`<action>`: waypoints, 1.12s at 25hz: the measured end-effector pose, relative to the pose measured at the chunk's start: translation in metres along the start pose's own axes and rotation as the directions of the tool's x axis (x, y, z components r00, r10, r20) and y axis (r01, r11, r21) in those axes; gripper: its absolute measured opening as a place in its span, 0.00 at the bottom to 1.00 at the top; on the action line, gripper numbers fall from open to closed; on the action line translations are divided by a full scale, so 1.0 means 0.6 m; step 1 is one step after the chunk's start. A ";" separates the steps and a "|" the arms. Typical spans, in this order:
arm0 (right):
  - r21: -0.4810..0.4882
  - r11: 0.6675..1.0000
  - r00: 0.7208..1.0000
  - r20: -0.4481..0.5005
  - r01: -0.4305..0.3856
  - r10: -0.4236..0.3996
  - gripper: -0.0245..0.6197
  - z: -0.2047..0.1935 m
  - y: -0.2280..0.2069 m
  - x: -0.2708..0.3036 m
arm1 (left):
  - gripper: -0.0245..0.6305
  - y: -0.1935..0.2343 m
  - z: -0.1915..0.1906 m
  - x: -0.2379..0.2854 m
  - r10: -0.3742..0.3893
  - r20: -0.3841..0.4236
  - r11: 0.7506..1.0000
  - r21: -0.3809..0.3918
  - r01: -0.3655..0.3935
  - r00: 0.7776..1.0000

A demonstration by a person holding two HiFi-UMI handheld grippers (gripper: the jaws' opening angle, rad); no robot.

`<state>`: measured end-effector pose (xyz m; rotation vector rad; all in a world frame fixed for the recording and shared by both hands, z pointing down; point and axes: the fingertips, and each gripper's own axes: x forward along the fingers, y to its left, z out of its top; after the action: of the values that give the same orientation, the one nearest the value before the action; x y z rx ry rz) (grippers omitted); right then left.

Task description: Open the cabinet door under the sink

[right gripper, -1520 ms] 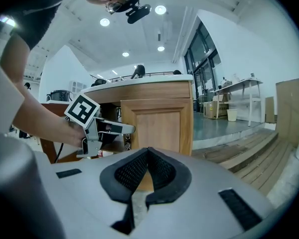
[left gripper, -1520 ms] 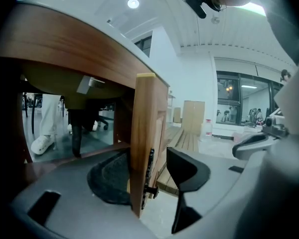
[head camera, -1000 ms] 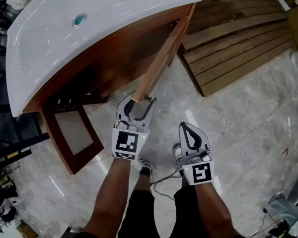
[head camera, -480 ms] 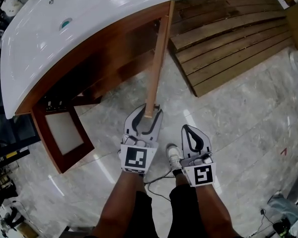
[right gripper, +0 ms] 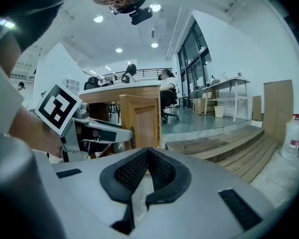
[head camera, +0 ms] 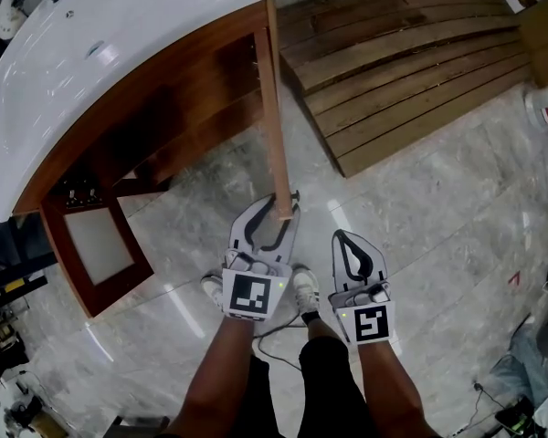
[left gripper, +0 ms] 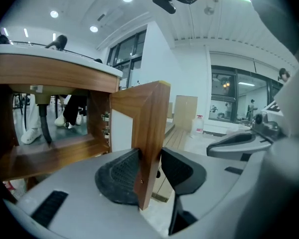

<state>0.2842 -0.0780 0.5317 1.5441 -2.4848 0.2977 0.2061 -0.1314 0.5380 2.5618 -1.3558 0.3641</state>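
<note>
The wooden cabinet door (head camera: pixel 272 108) under the white sink (head camera: pixel 119 26) stands swung out towards me, edge-on. Its free end sits between the jaws of my left gripper (head camera: pixel 279 203). In the left gripper view the door's edge (left gripper: pixel 149 128) stands upright between the dark pads of the left gripper (left gripper: pixel 150 171). The jaws are closing: the left pad lies against the door's face, and the right pad stands just beside it. My right gripper (head camera: pixel 347 240) hangs to the right of the door, shut and holding nothing; its pads (right gripper: pixel 147 158) meet.
A second cabinet door (head camera: pixel 96 245) stands open at the left, and the dark cabinet inside (head camera: pixel 173 108) shows between the two. A low platform of wooden planks (head camera: pixel 420 53) lies to the right on the marble floor. My feet are just below the grippers. A white bottle (right gripper: pixel 290 133) stands at the far right.
The door has swung further out from the cabinet, with its end staying between the left jaws. Both grippers have drawn back from the cabinet. The left jaws have narrowed.
</note>
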 end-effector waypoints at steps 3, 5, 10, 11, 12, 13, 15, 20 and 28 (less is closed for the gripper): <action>0.010 1.000 1.000 0.006 0.006 -0.006 0.07 0.001 -0.019 -0.009 | 0.27 -0.028 0.011 0.020 -0.018 0.022 1.000 0.021 0.018 1.000; 0.020 1.000 1.000 0.013 0.002 -0.002 0.07 0.006 -0.027 -0.016 | 0.29 -0.045 0.019 0.028 -0.024 0.029 0.999 0.044 0.023 0.999; 0.000 0.999 0.998 0.031 -0.048 0.048 0.07 0.026 -0.020 -0.026 | 0.28 -0.060 0.032 0.038 -0.018 0.043 1.000 0.022 0.017 0.999; -0.004 0.999 0.998 0.034 -0.053 0.053 0.07 0.031 -0.020 -0.026 | 0.28 -0.059 0.036 0.038 -0.014 0.042 1.000 0.025 0.013 0.999; -0.007 0.998 0.998 0.036 -0.056 0.056 0.07 0.035 -0.021 -0.027 | 0.28 -0.059 0.041 0.036 -0.010 0.043 1.000 0.029 0.009 0.999; -0.009 0.998 0.998 0.038 -0.057 0.058 0.07 0.041 -0.022 -0.030 | 0.28 -0.059 0.045 0.032 -0.006 0.044 1.000 0.028 0.004 0.999; -0.009 0.998 0.997 0.055 -0.063 0.063 0.07 0.057 -0.023 -0.037 | 0.27 -0.064 0.053 0.018 0.005 0.039 1.000 0.020 -0.006 0.999; -0.024 0.995 0.990 0.104 -0.093 0.095 0.07 0.122 -0.023 -0.048 | 0.26 -0.065 0.082 -0.027 0.040 0.012 0.999 0.011 -0.040 0.999; -0.086 0.982 0.975 0.132 -0.168 0.178 0.07 0.231 0.013 -0.080 | 0.26 -0.056 0.133 -0.148 0.144 -0.024 0.989 -0.021 -0.144 0.989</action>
<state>0.2891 -0.0711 0.3850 1.3651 -2.7109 0.1247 0.1950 -0.0686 0.4317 2.4416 -1.5324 0.3985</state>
